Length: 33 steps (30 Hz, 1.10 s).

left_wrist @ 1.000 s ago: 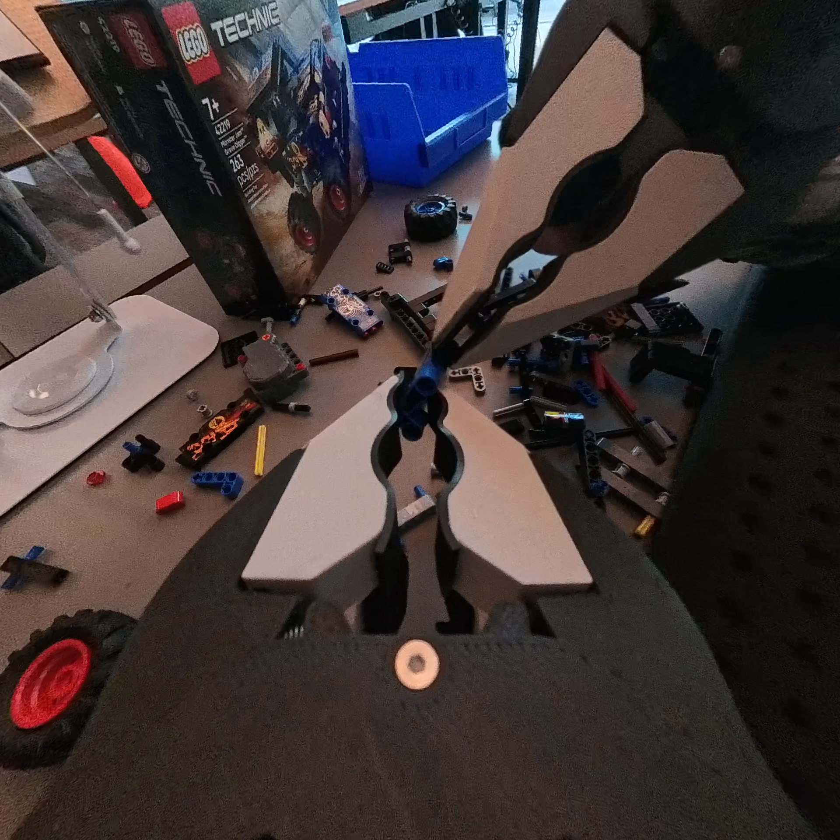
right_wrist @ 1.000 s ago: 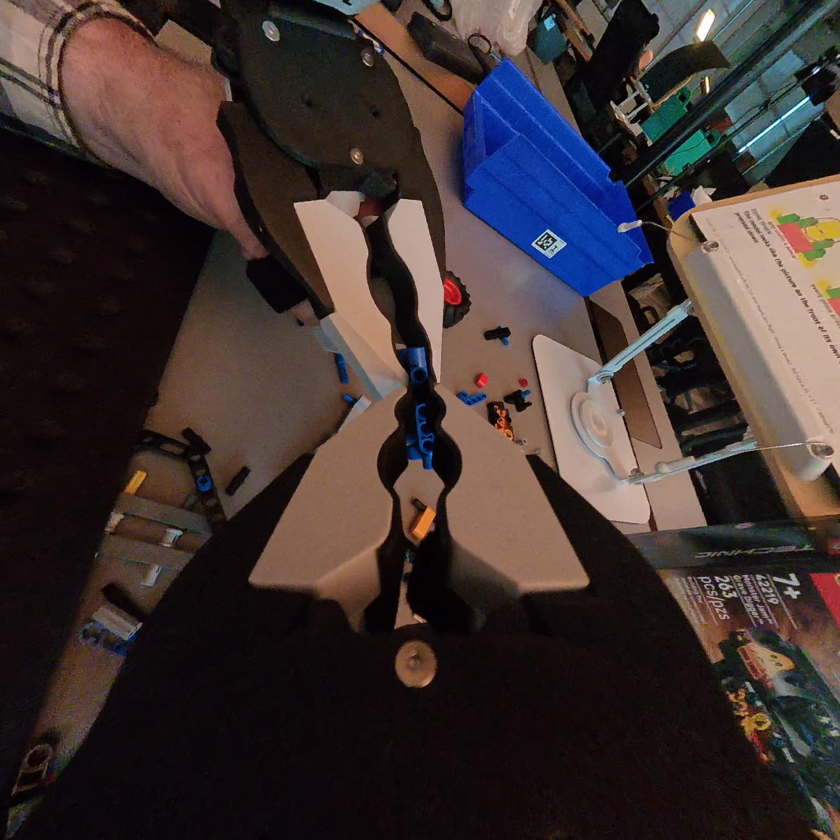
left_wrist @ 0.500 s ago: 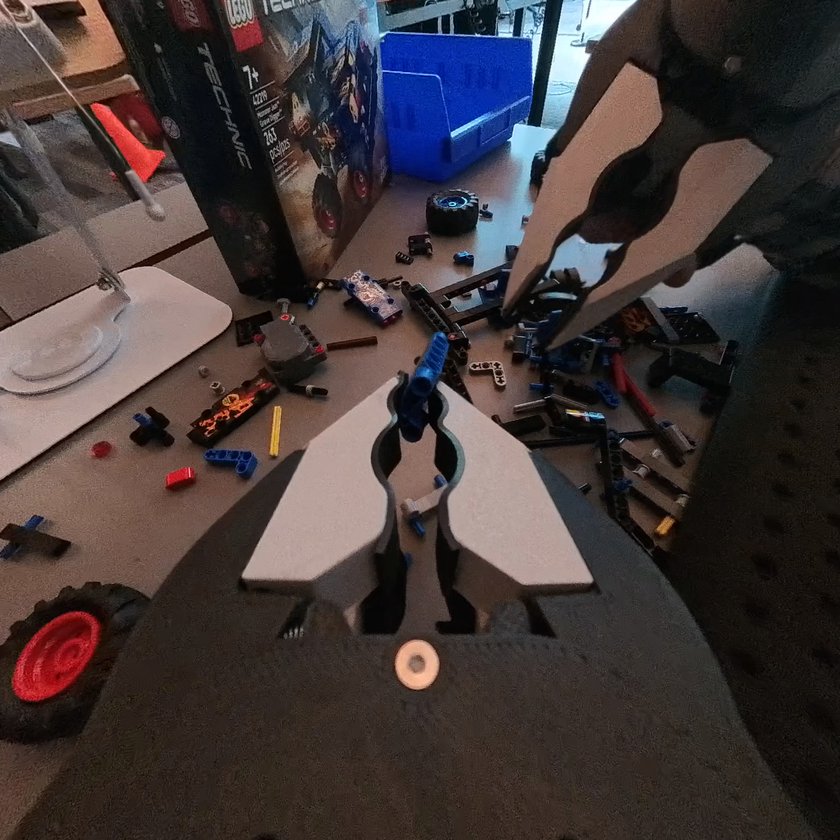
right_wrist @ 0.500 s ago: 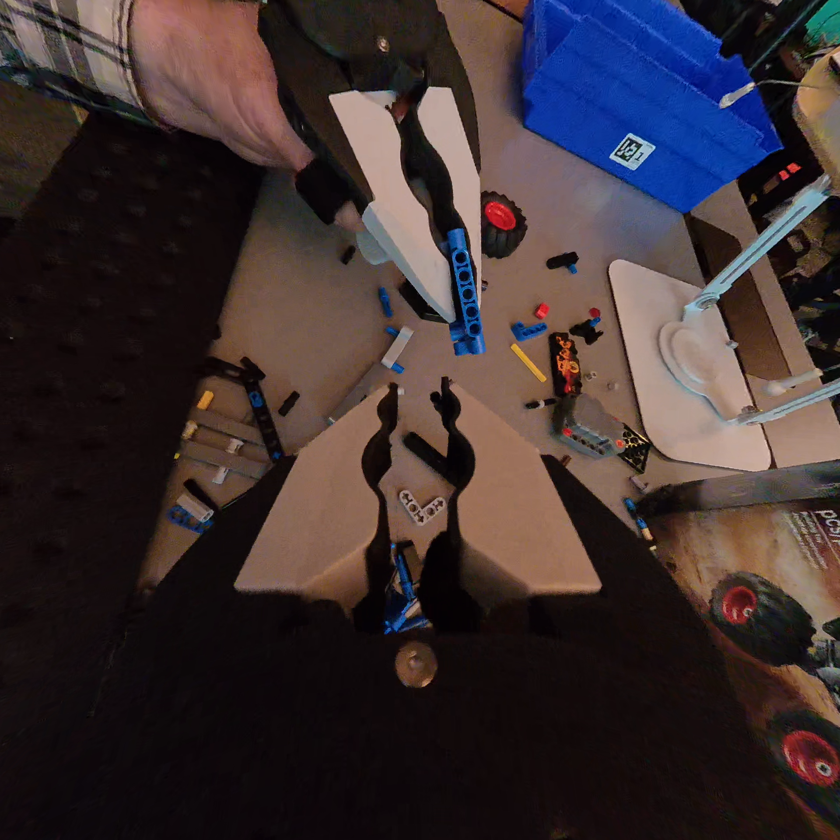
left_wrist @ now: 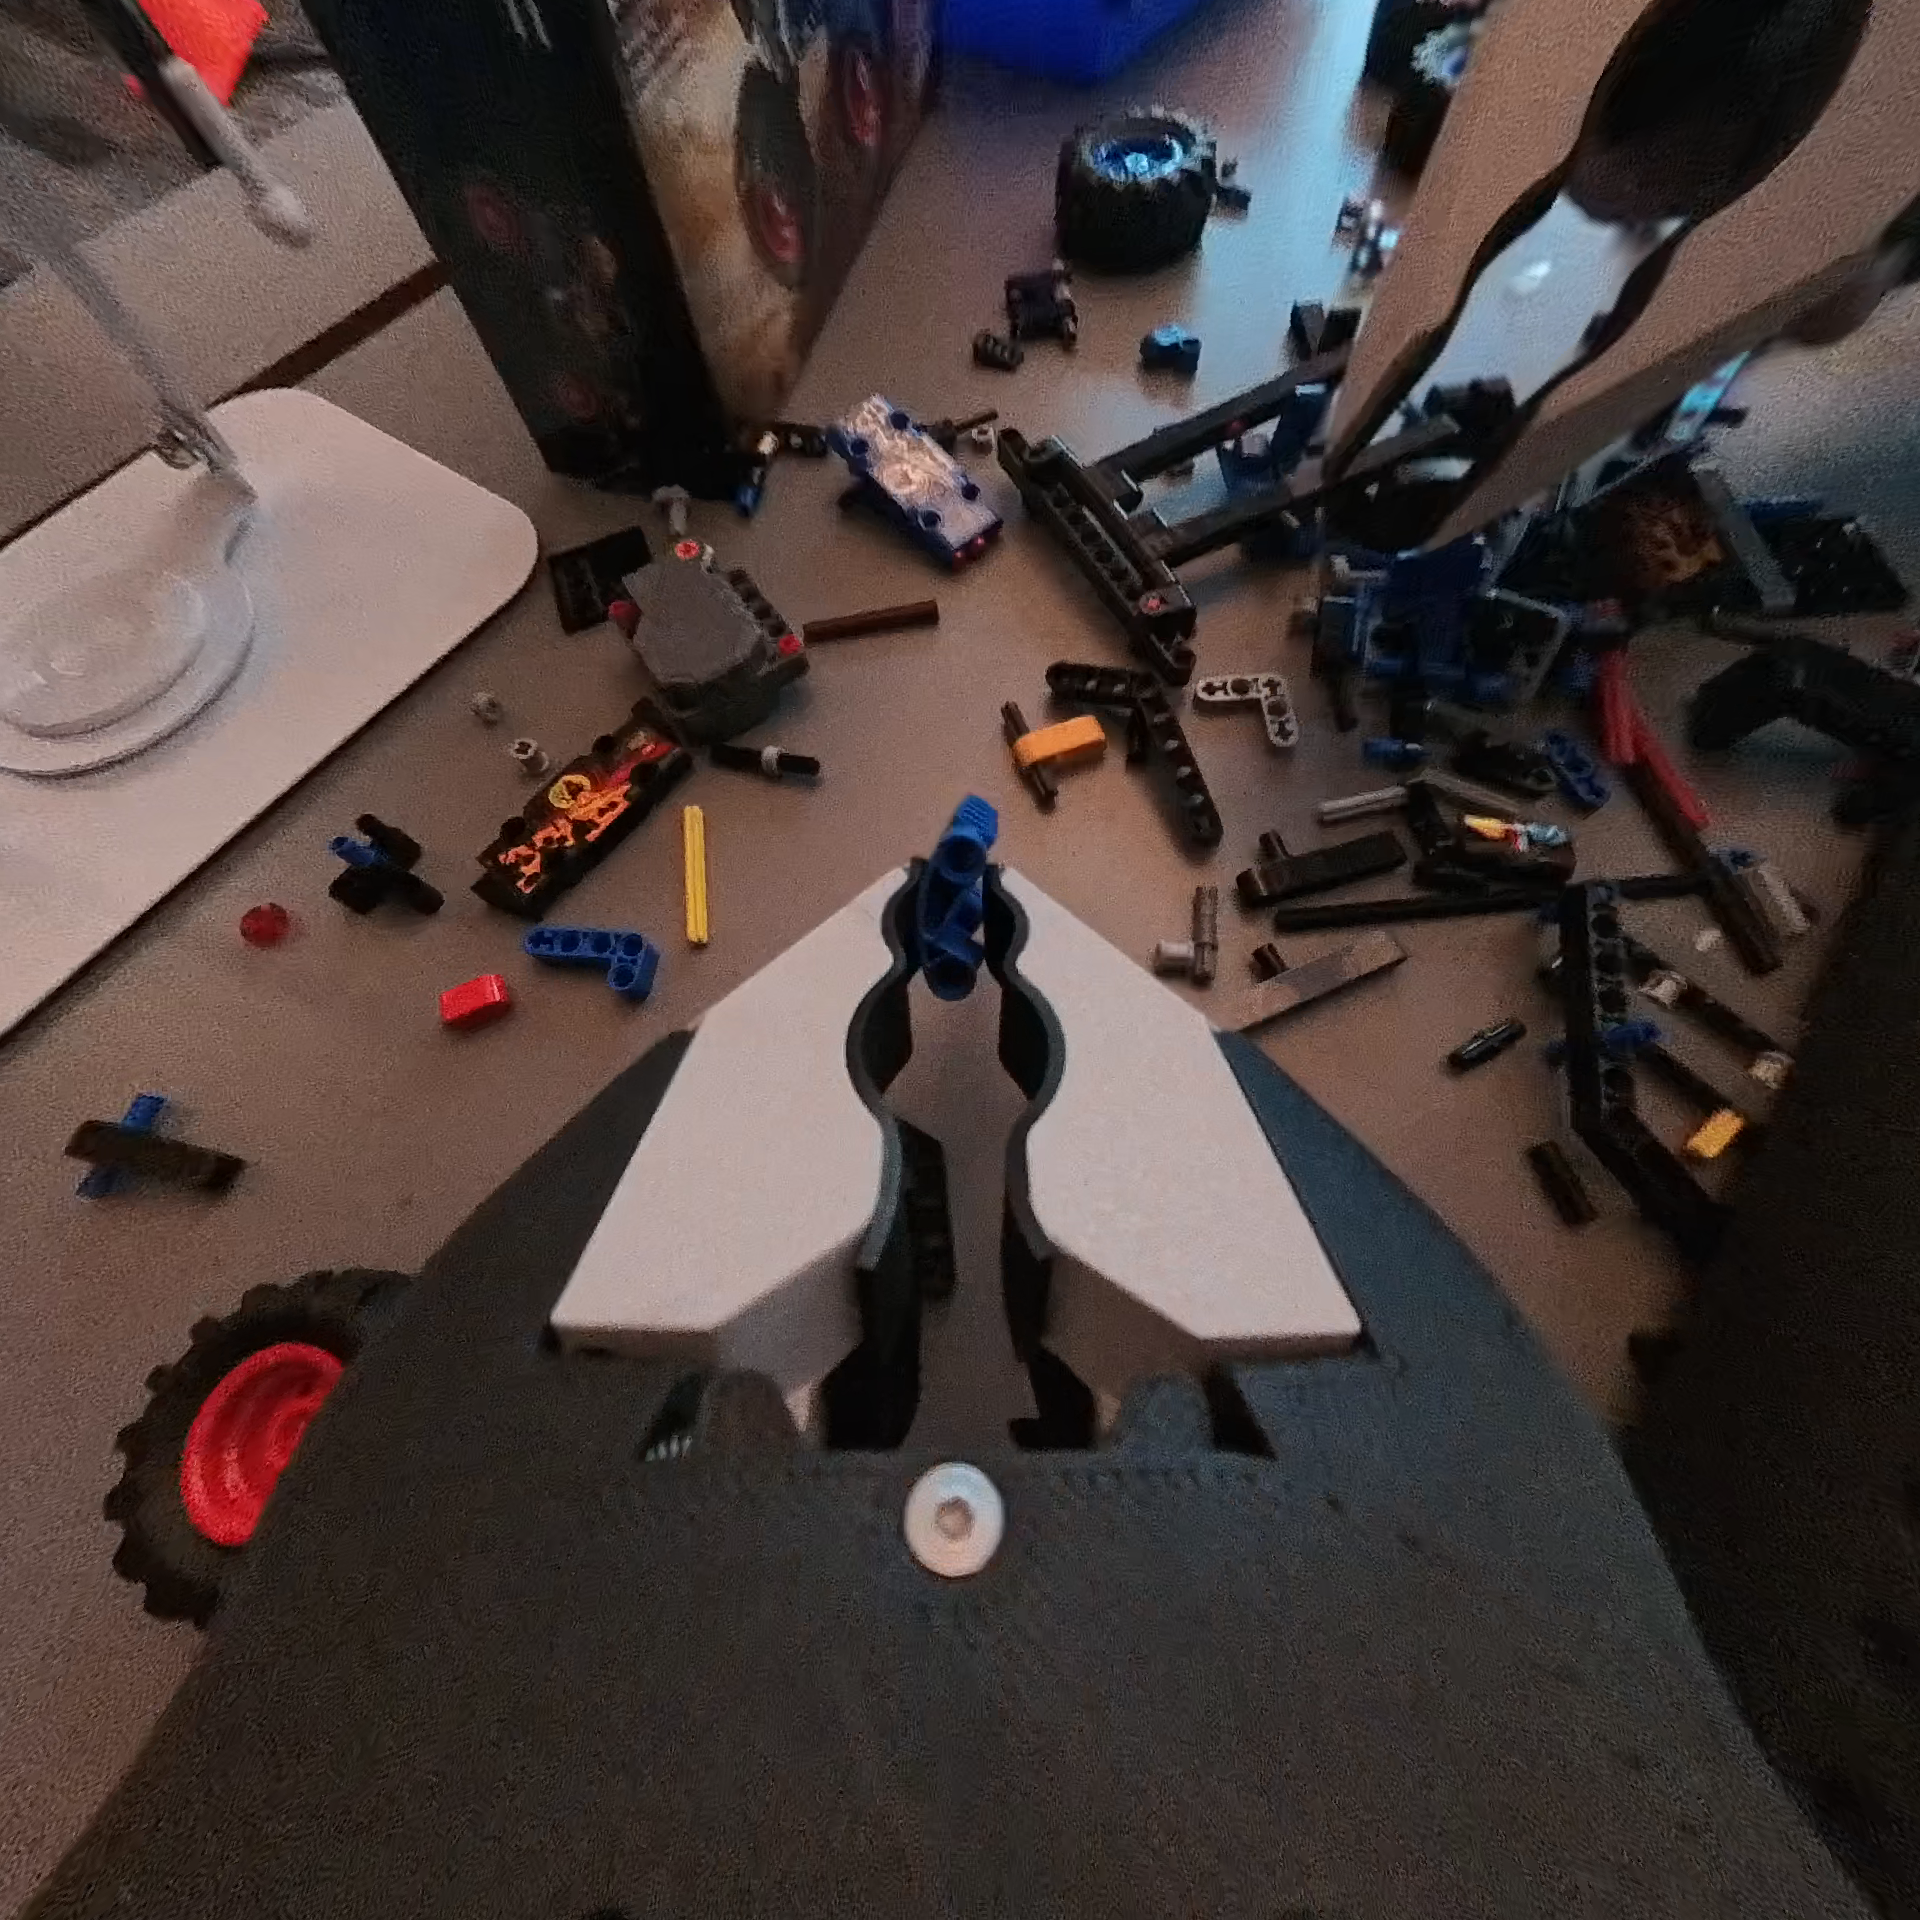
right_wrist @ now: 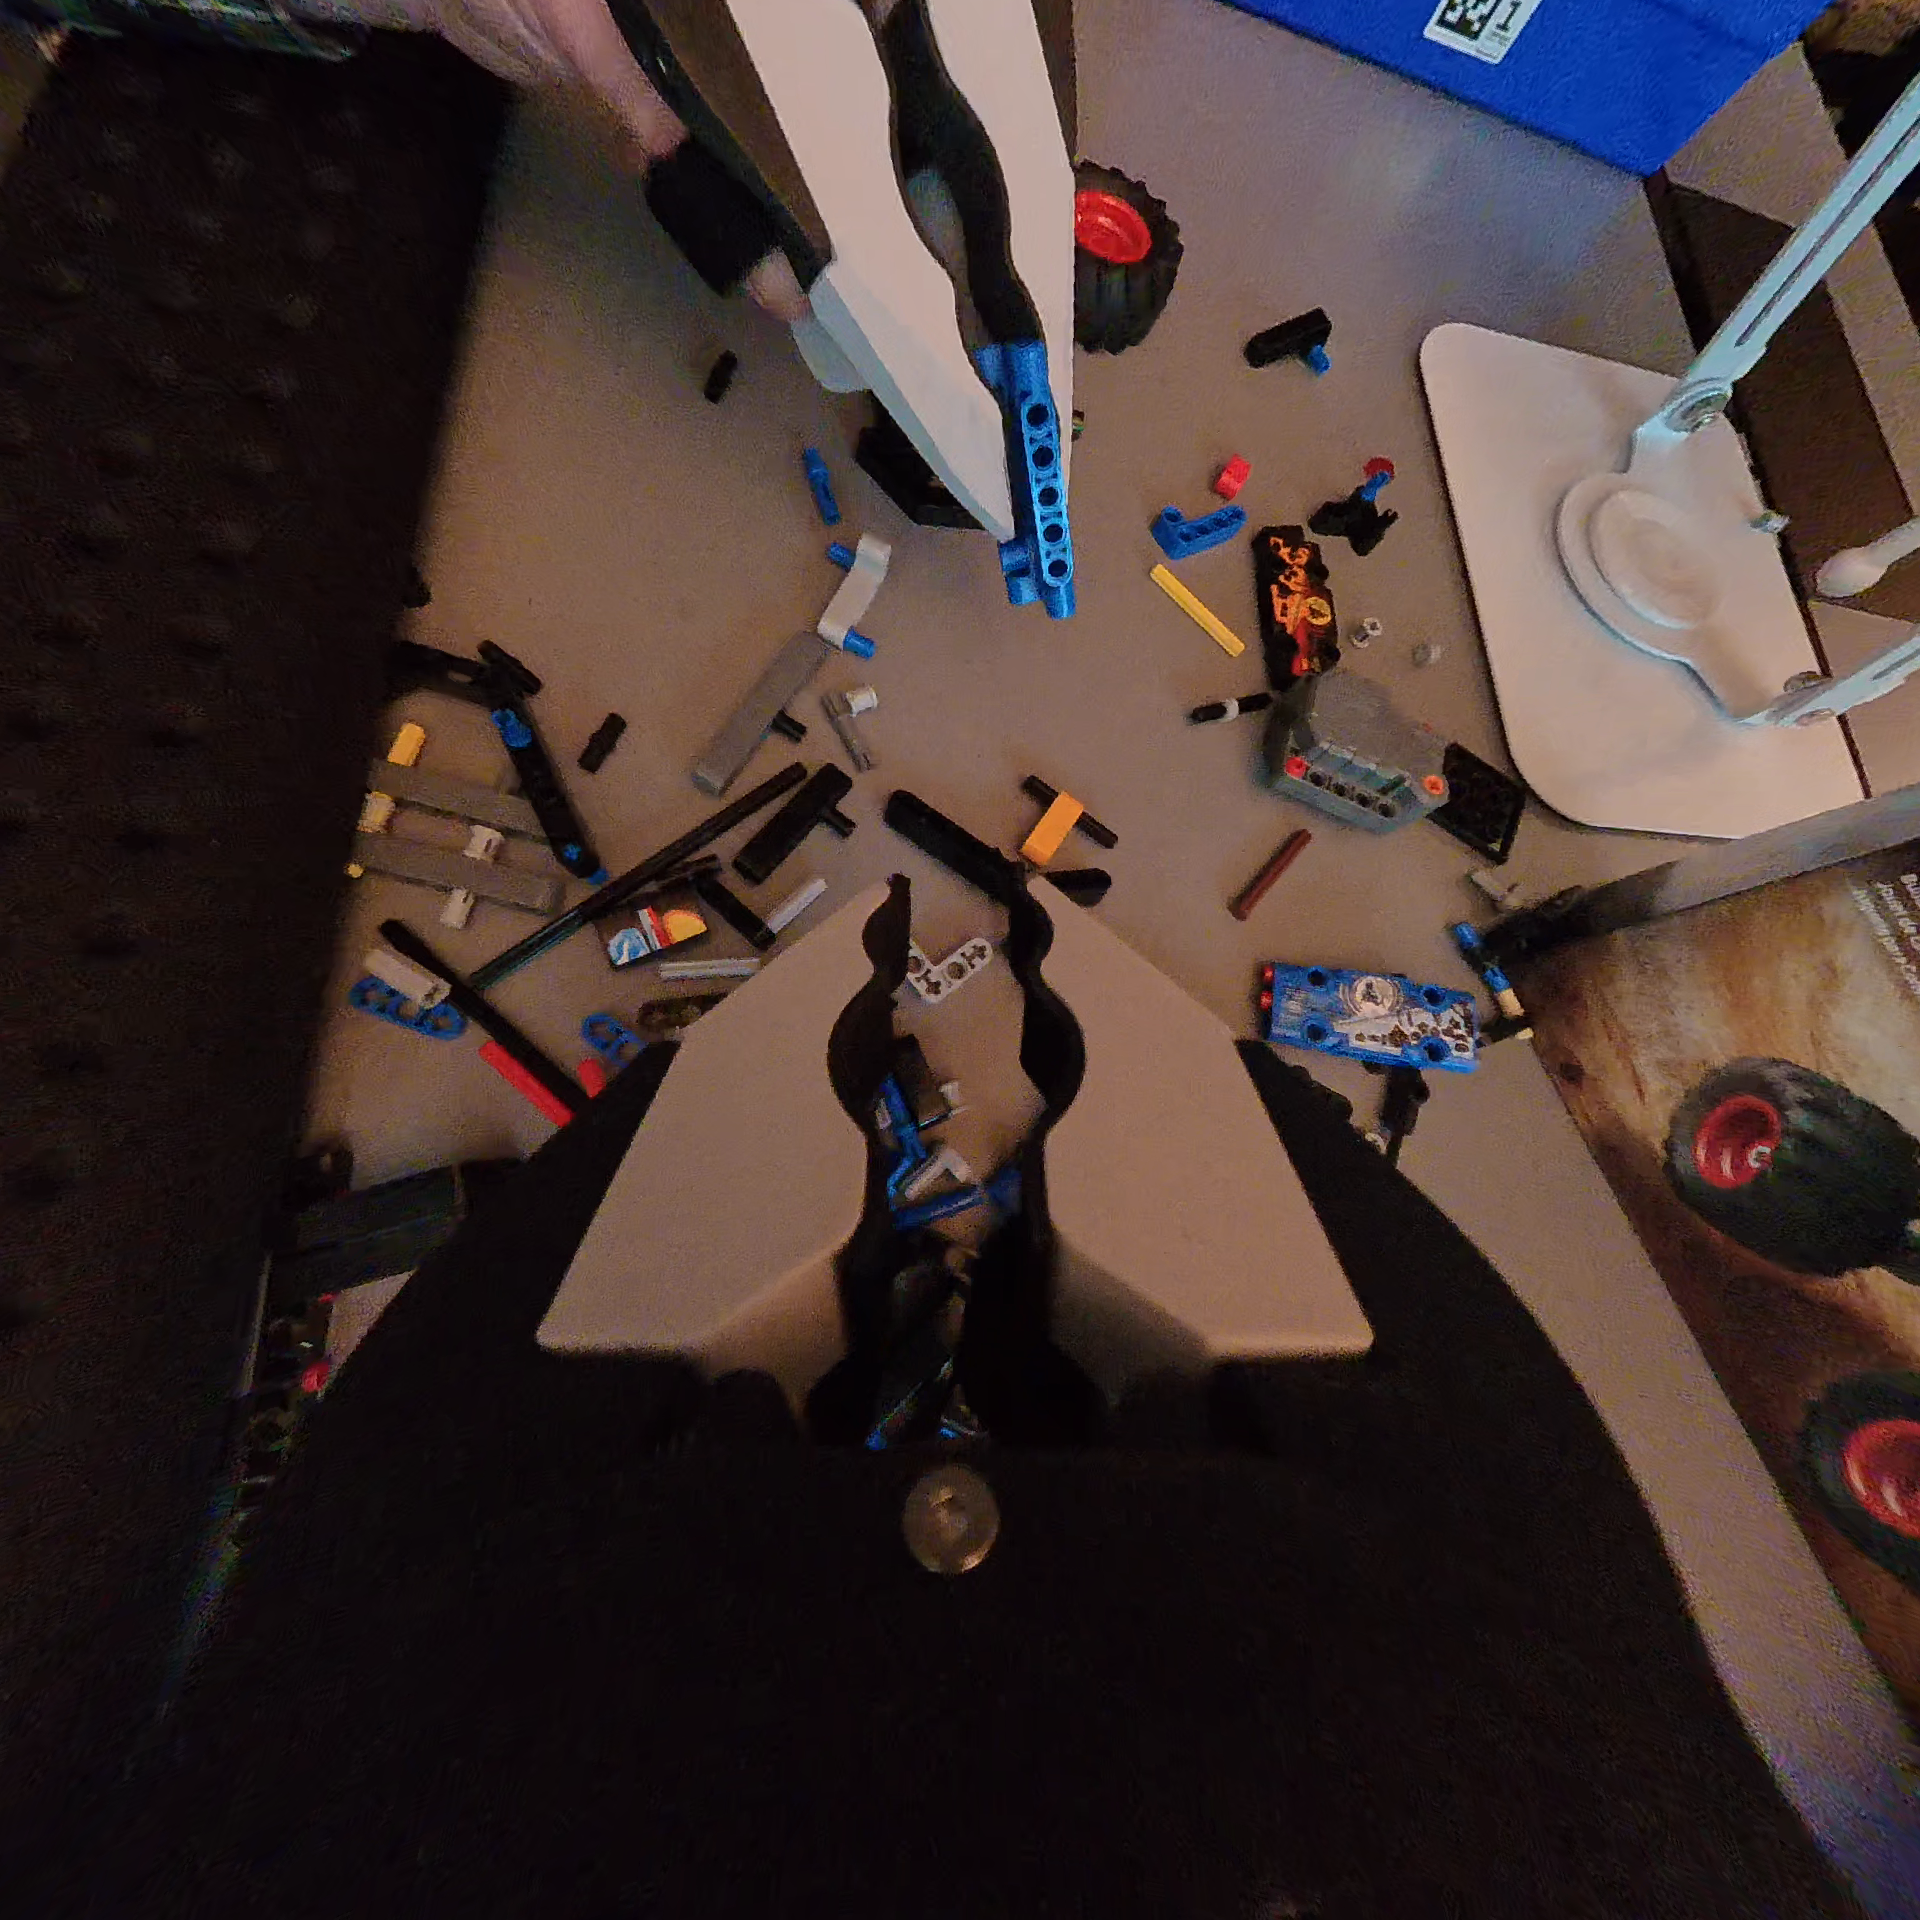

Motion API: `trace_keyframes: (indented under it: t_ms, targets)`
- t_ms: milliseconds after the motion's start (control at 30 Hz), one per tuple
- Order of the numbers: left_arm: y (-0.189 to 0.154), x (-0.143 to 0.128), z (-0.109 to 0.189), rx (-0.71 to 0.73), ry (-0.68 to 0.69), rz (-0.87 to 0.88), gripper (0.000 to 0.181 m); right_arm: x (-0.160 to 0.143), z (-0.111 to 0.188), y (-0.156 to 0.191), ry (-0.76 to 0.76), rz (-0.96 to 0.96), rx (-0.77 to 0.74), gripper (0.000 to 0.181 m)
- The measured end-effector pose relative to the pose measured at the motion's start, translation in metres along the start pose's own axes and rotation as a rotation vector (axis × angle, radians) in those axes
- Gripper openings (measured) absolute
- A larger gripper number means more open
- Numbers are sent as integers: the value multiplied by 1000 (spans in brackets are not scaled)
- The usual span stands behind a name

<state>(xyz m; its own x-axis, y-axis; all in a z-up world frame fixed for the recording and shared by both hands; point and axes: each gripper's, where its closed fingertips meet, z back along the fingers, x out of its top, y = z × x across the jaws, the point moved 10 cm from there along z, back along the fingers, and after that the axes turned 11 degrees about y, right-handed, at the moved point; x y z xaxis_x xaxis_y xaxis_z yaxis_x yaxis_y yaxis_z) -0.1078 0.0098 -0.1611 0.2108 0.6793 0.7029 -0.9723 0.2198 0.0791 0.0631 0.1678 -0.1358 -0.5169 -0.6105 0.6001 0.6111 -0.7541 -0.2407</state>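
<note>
I am holding my left claw [left_wrist: 951,883] clamped on a blue beam [left_wrist: 954,906] above the desk [left_wrist: 935,239], while my right claw [right_wrist: 961,904] is hanging apart over a small white angle piece [right_wrist: 948,968]. Loose bricks are crowding the right side, the tall box [left_wrist: 644,208] is walling the far left, and bare room is lying just left of my left claw.

My desk [right_wrist: 1299,166] is a plain grey-brown top under dim, warm light. A white stand base [left_wrist: 343,582] sits on its edge, a blue bin [right_wrist: 1621,73] at the back, dark studded matting [right_wrist: 187,499] alongside.
</note>
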Motion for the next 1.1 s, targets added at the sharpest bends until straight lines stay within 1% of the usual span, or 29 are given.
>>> trace_keyframes:
  t_ms: [67,133,167,233,333,467,533,600,633,767,867,967,1100]
  targets:
    - [3,-1,-10,49,74,-53,9,0,0,3,-1,-19,39,20]
    - [0,-4,-18,59,152,-125,19,2,-7,8,24,-26,77,22]
    - [-2,-5,-21,83,174,-149,22,4,-13,11,49,-22,96,22]
    - [-5,-7,-24,70,194,-171,34,7,-27,17,110,9,114,21]
    - [-5,-7,-17,81,159,-167,42,11,-43,22,174,65,135,14]
    - [-7,-5,-7,82,89,-172,43,16,-47,11,168,125,123,15]
    - [-8,-5,-7,82,90,-173,43,19,-51,9,148,154,161,14]
    - [-8,-5,-9,75,103,-187,43,17,-60,8,181,186,187,14]
    - [-9,-6,-11,73,103,-194,43,17,-64,7,188,190,207,9]
    - [-13,-5,-11,65,101,-211,42,20,-72,1,170,176,309,5]
    - [-13,-6,-10,66,98,-215,42,22,-73,-1,178,197,343,0]
    - [-14,-6,-7,58,73,-215,42,24,-73,2,174,218,328,0]
    - [-19,-5,-1,56,38,-243,42,26,-62,7,162,223,315,0]
